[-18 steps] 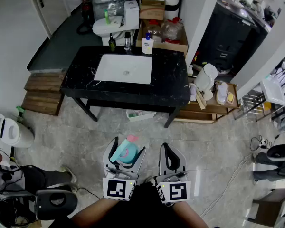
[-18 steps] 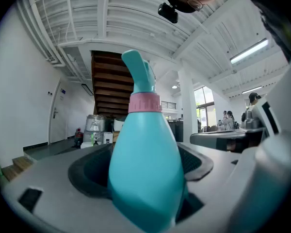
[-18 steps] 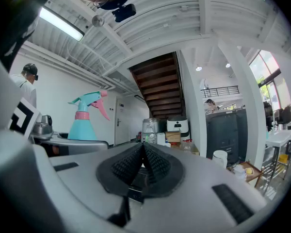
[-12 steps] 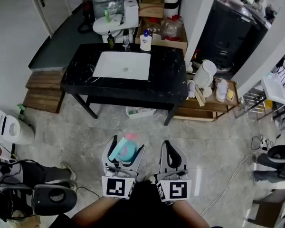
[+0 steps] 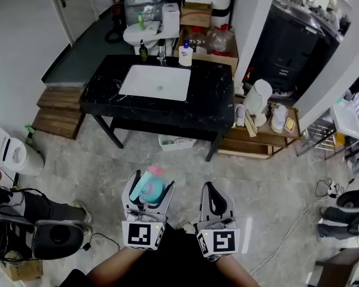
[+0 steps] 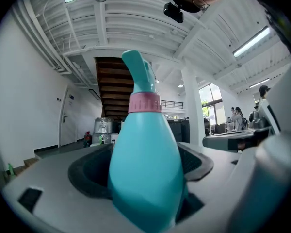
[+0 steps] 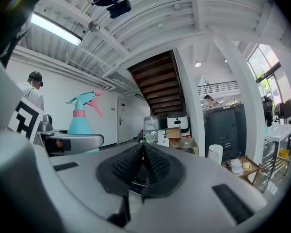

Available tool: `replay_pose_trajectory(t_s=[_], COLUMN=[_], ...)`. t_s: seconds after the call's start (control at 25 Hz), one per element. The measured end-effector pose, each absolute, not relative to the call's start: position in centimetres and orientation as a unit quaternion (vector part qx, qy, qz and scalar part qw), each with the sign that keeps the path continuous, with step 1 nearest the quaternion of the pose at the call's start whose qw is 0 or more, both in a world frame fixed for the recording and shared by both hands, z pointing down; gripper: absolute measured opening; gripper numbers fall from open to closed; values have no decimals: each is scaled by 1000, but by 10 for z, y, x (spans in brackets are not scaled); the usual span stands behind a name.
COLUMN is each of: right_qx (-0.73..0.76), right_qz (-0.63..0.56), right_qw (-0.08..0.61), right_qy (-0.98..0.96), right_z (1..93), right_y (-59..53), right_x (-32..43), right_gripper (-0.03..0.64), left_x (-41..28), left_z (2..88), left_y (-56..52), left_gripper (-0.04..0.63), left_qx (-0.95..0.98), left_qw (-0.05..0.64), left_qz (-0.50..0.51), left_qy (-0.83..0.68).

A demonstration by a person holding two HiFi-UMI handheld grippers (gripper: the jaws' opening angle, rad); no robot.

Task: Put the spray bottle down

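A teal spray bottle [image 5: 148, 189] with a pink collar and trigger stands upright between the jaws of my left gripper [image 5: 149, 182], which is shut on its wide body. In the left gripper view the bottle [image 6: 143, 174] fills the middle, its nozzle pointing up and to the right. My right gripper [image 5: 213, 191] is held beside it to the right, shut with nothing in it; its ribbed pads [image 7: 153, 165] meet. From the right gripper view the bottle [image 7: 80, 121] shows at the left. Both grippers are held level above the grey floor, short of the black counter [image 5: 218, 103].
The counter holds a white sink [image 5: 155, 82] and small bottles [image 5: 185, 55] at its back edge. A low wooden shelf [image 5: 260, 141] stands to its right, wooden steps [image 5: 54, 109] to its left. A white bin [image 5: 9, 154] and a seated person are at the left.
My left gripper has shifted a little to the left with the bottle still in it. The right gripper has stayed where it was.
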State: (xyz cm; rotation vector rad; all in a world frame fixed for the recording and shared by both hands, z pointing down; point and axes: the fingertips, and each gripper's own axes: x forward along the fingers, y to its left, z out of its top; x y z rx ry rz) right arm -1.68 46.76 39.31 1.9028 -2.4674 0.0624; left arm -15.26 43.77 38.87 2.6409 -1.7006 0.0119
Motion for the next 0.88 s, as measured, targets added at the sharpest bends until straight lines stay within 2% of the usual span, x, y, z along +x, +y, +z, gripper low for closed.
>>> replay_pose_trajectory(t_s=[0.4,0.88], right_qx=[592,631], right_qz=[19,41], right_qw=[19,32], right_qy=[-806,-774], right_z=[399,420], right_y=[476,433], right_x=[-4,34], right_gripper=[15,15], left_x=[-147,-111], left_z=[397,411], left_y=[431,369], left_gripper=[400,400], left_qx=[835,859], left_qw=[-1,4], left_qz=[15,22], left_qy=[-550,-512])
